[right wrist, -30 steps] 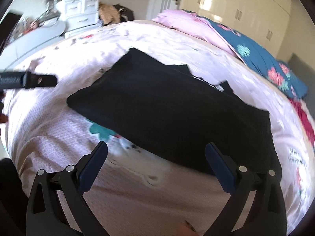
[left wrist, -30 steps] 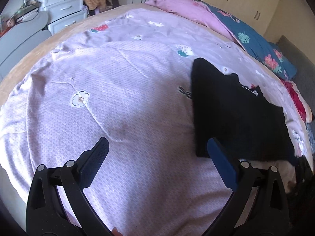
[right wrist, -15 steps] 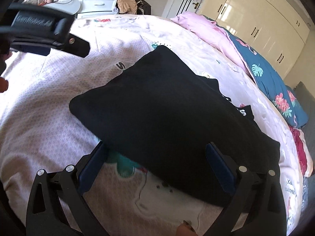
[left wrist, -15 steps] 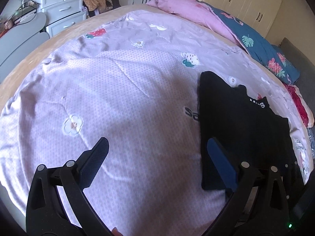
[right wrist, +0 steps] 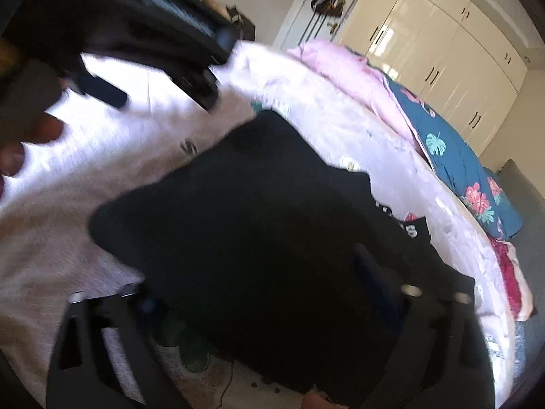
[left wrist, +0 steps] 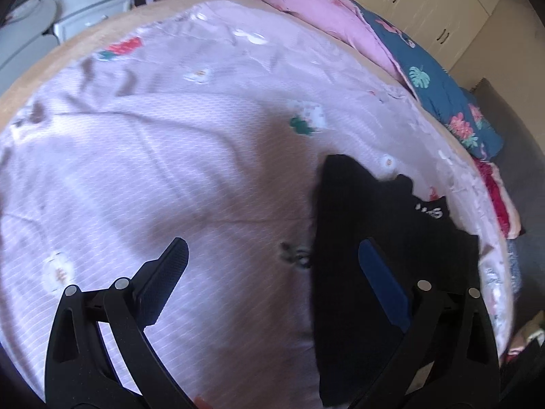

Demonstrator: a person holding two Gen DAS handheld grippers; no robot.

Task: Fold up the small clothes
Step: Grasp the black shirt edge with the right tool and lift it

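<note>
1. Two grippers hang over a bed whose lilac bedspread (left wrist: 190, 156) is thin, finely dotted cloth, creased in long soft ridges and printed with small flowers and strawberries.
2. On the left, the left gripper (left wrist: 272, 259) has its jaws spread wide with nothing between them; its left finger, with a pebbled rubber pad, sits above bare bedspread, its right finger above the edge of the black garment (left wrist: 374, 225).
3. That garment lies flat in the middle-right of the bed, a matte, roughly rectangular fold with a crisp straight left edge and white lettering near its far end.
4. Farther right, the right gripper (right wrist: 255, 293) is blurred, its fingers set wide apart low over the garment's near edge; whether they touch the cloth I cannot tell.
5. Along the bed's right side run a soft pink quilt (left wrist: 327, 10) and a blue floral one (left wrist: 439, 88), with glossy cream wardrobes (right wrist: 439, 44) behind.
</note>
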